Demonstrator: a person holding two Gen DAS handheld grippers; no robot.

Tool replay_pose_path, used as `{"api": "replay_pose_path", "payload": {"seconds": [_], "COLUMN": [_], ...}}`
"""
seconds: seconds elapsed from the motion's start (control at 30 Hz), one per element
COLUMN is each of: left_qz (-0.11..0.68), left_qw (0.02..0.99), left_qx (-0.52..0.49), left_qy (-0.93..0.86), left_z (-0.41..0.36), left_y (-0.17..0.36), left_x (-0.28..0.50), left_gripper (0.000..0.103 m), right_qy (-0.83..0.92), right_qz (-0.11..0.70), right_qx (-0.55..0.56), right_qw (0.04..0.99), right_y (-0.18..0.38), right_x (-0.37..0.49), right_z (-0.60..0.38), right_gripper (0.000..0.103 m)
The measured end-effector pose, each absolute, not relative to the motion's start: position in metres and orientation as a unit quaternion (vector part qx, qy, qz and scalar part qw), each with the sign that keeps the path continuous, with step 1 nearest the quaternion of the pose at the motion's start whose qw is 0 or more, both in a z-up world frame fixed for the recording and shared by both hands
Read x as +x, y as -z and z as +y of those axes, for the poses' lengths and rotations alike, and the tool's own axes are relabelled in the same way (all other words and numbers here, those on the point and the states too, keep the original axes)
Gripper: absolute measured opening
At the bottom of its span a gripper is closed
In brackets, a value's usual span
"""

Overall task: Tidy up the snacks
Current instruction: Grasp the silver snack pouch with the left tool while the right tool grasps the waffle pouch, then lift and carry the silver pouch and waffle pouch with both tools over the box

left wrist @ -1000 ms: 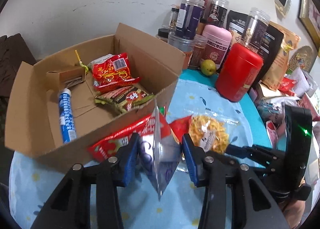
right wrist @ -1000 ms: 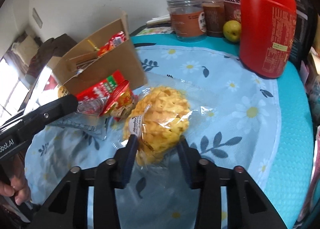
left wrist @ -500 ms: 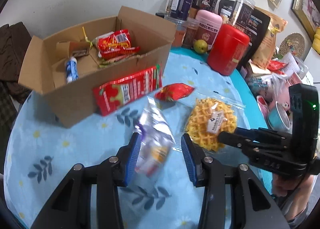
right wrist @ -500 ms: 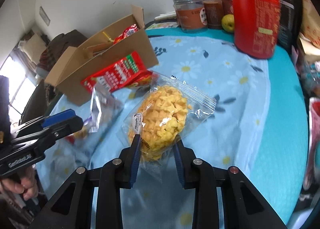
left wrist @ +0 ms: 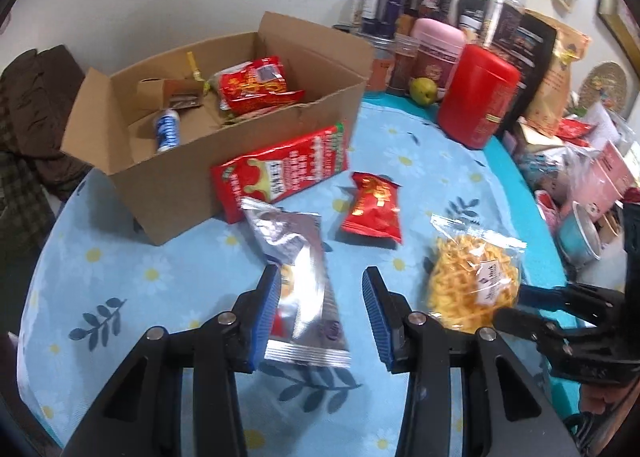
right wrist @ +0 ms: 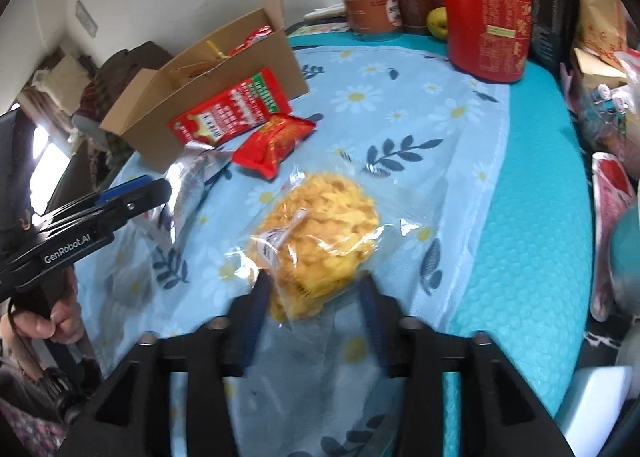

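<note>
While both grippers hang over a table spread with a blue daisy-print cloth (left wrist: 120,257), an open cardboard box (left wrist: 168,181) stands toward the far left of it and serves as the landmark here. Inside the box lie a red snack packet (left wrist: 256,85) and a blue-and-white tube (left wrist: 166,129). A flat red packet (left wrist: 280,173) leans against the box's near wall. Just to the right of that lies a small red snack bag (left wrist: 374,211) on the cloth.

Nearer the camera than the box, a silver foil pouch (left wrist: 300,289) lies on the cloth between the fingers of the left gripper (left wrist: 320,313). Its jaws stand apart; the left pad seems to touch the pouch's edge, though blur makes that uncertain, and the right pad is clear of it.

Farther right of the box, a clear bag of yellow waffle snack (right wrist: 316,237) rests on the cloth. The right gripper (right wrist: 312,309) has just been opening, and its spread jaws sit either side of the bag's near end without pressing it.

Far right of the box stands a red canister (left wrist: 476,101), with a green fruit (left wrist: 423,91) beside it.
</note>
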State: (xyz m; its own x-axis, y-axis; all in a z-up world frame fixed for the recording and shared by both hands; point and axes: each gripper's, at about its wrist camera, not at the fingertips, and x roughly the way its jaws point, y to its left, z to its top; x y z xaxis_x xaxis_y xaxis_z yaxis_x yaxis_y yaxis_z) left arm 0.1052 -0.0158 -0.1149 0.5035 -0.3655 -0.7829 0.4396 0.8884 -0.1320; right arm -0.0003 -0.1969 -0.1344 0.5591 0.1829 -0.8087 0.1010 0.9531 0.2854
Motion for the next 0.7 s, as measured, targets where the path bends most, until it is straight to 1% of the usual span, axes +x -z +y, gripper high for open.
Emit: {"api": "replay_pose_path", "payload": {"seconds": [0.07, 0.13, 0.17, 0.2, 0.23, 0.27, 0.33, 0.43, 0.7], "left_qz": [0.446, 0.455, 0.460, 0.466, 0.472, 0.477, 0.484, 0.502, 0.499], "left_qw": [0.866, 0.864, 0.862, 0.859, 0.856, 0.854, 0.850, 0.839, 0.839], "left_qx": [0.046, 0.045, 0.045, 0.042, 0.040, 0.041, 0.042, 0.036, 0.034], "left_qy": [0.220, 0.210, 0.208, 0.208, 0.207, 0.204, 0.204, 0.208, 0.213], "left_z": [-0.014, -0.012, -0.011, -0.011, -0.010, -0.010, -0.011, -0.010, -0.008], "left_y": [0.118, 0.123, 0.126, 0.130, 0.134, 0.137, 0.144, 0.153, 0.158], "left_x": [0.111, 0.117, 0.120, 0.124, 0.128, 0.131, 0.136, 0.144, 0.149], "left_gripper": [0.042, 0.044, 0.045, 0.054, 0.061, 0.062, 0.062, 0.062, 0.062], "right_qy": [-0.009, -0.004, -0.003, -0.002, 0.004, 0.009, 0.014, 0.026, 0.063], "right_qz": [0.464, 0.459, 0.457, 0.456, 0.460, 0.464, 0.469, 0.476, 0.497], "right_qx": [0.157, 0.159, 0.160, 0.160, 0.156, 0.150, 0.141, 0.129, 0.057], "right_qw": [0.872, 0.874, 0.875, 0.875, 0.874, 0.873, 0.872, 0.870, 0.864], "right_y": [0.133, 0.130, 0.129, 0.129, 0.128, 0.129, 0.130, 0.132, 0.145], "right_x": [0.003, 0.006, 0.008, 0.011, 0.017, 0.022, 0.030, 0.043, 0.068], "right_z": [-0.196, -0.196, -0.195, -0.193, -0.190, -0.188, -0.183, -0.178, -0.158], "right_gripper": [0.078, 0.078, 0.080, 0.085, 0.086, 0.089, 0.090, 0.094, 0.094]}}
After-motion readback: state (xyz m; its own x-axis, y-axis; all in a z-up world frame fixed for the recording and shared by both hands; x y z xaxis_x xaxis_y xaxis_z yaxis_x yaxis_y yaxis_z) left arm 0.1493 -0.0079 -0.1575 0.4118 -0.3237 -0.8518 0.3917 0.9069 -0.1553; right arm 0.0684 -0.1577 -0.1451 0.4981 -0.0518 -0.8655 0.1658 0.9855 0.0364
